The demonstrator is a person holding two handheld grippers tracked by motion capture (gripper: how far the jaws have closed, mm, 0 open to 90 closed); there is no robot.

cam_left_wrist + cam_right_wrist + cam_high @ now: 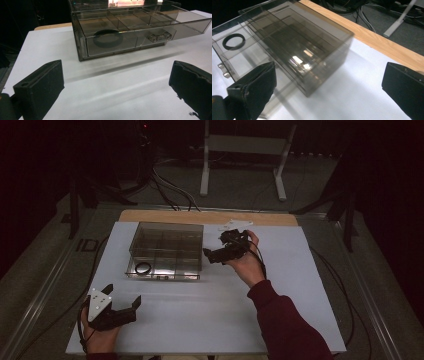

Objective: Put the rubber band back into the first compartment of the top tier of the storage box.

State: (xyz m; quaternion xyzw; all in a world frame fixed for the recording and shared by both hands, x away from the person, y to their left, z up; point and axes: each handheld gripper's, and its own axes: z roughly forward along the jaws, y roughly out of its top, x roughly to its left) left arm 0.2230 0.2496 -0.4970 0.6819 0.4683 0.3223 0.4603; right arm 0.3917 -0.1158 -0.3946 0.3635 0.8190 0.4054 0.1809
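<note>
box (167, 251) sits on the white surface (210, 315) toward its far left, back wall near the wooden strip (210, 216) along the far edge. drawer (150, 32) is pulled out toward the near side, handle (160, 37) on its front. black ring (142, 268) lies in the drawer's front-left compartment. right gripper (212, 255) is just beside the box's right wall, jaws wide open, nothing between them; can't tell if a jaw tip touches the wall. left gripper (122, 301) is near the front-left corner of the surface, well apart from the drawer front, jaws open and empty. wide bare strip between drawer and near edge, and the whole right half of the surface is free. smoked walls and glare make the other compartments hard to read. right gripper view is motion-blurred, and the drawer's near end is cut off behind its left jaw.
</note>
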